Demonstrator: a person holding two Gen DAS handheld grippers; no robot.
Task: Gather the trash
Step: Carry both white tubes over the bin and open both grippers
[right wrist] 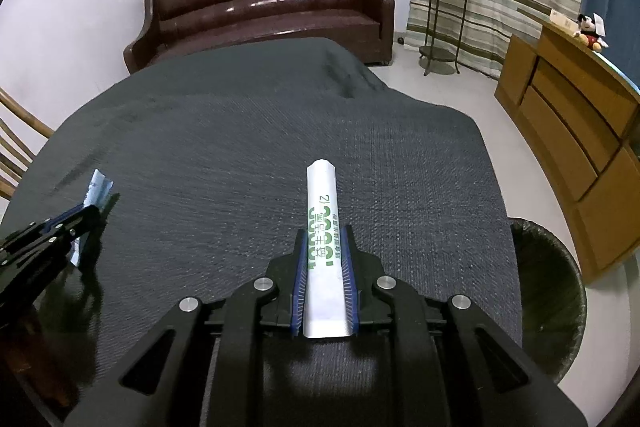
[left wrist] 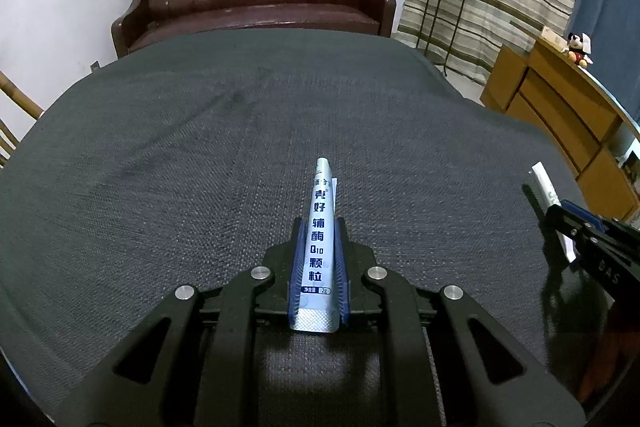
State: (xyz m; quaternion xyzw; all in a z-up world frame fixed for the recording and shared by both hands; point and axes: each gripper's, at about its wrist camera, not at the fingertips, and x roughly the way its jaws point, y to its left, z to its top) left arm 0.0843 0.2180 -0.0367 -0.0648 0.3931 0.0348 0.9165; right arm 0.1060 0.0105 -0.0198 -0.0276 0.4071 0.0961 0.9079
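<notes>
holding a pale blue sachet (left wrist: pixel 319 247) clamped tight in my left gripper (left wrist: pixel 318 227), i am keeping it above the dark grey tablecloth (left wrist: pixel 240 147). my right gripper (right wrist: pixel 324 239) is pinching a white sachet with green print (right wrist: pixel 323 251) between its blue pads, jaws nearly closed on it. the mesh bin (right wrist: pixel 548 291) is sitting on the floor just beside the table's right edge.

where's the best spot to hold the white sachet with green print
As the right hand-held gripper has it: across the narrow width, on the lower half, coming from the flat sealed end. The white sachet is long, thin and flat, so pads on its long edges leave the far end sticking out free.
</notes>
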